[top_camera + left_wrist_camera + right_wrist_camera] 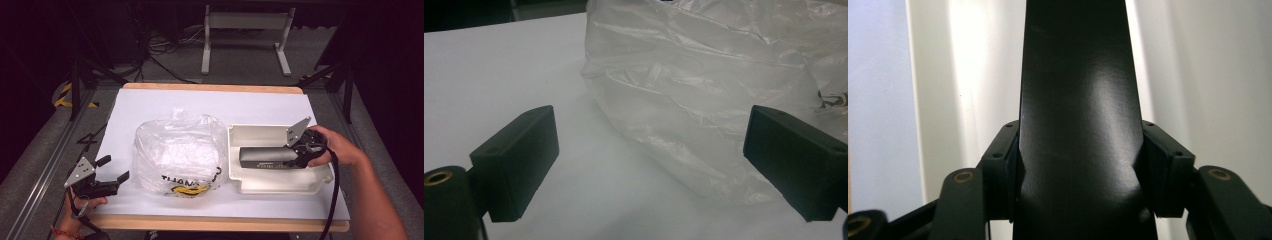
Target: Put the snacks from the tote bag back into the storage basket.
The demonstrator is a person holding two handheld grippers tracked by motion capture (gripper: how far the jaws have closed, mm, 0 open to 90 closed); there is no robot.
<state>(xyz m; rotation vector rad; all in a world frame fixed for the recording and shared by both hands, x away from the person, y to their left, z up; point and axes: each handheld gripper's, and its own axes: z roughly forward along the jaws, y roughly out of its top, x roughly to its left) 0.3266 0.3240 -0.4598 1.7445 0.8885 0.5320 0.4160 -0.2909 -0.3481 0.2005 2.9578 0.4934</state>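
A long black box lies lengthwise in a cream plastic tray at the right of the table. My right gripper is shut on the box's right end; in the right gripper view the black box runs up between the two pads. A crumpled clear plastic bag with yellow and black print sits mid-table. My left gripper stands open at the front left, jaws wide apart, pointed at the bag and apart from it.
White paper covers the wooden table. Its front edge is close to both hands. A white metal stand and cables lie on the floor beyond the table. Open paper lies behind the bag and tray.
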